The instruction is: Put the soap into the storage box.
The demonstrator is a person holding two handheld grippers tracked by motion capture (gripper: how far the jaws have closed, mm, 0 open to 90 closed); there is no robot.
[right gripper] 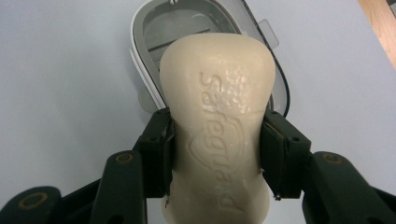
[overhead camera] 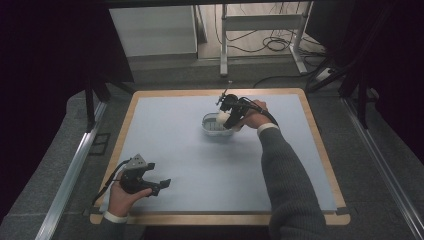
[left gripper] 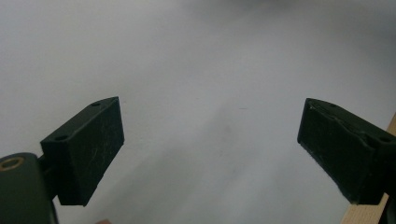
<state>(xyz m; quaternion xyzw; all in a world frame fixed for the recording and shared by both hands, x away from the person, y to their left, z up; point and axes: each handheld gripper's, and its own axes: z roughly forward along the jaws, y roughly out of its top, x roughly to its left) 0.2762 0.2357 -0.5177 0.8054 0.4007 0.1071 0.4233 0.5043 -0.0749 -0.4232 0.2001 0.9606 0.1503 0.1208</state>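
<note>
Soap bar (right gripper: 217,126) sits clamped in the right gripper (right gripper: 215,154), above the soap dish (overhead camera: 216,125) near the table's far edge, not yet released; the left gripper (left gripper: 210,149) gapes empty.

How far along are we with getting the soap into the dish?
Done: the right claw is shut on the soap bar, pads pressed on both its sides. In hand: it holds the bar above the open soap dish, tip toward the dish's inside. Left: lower it in and release; whether it already touches the dish I cannot tell. The left claw is open and idle near the table's front edge.
</note>
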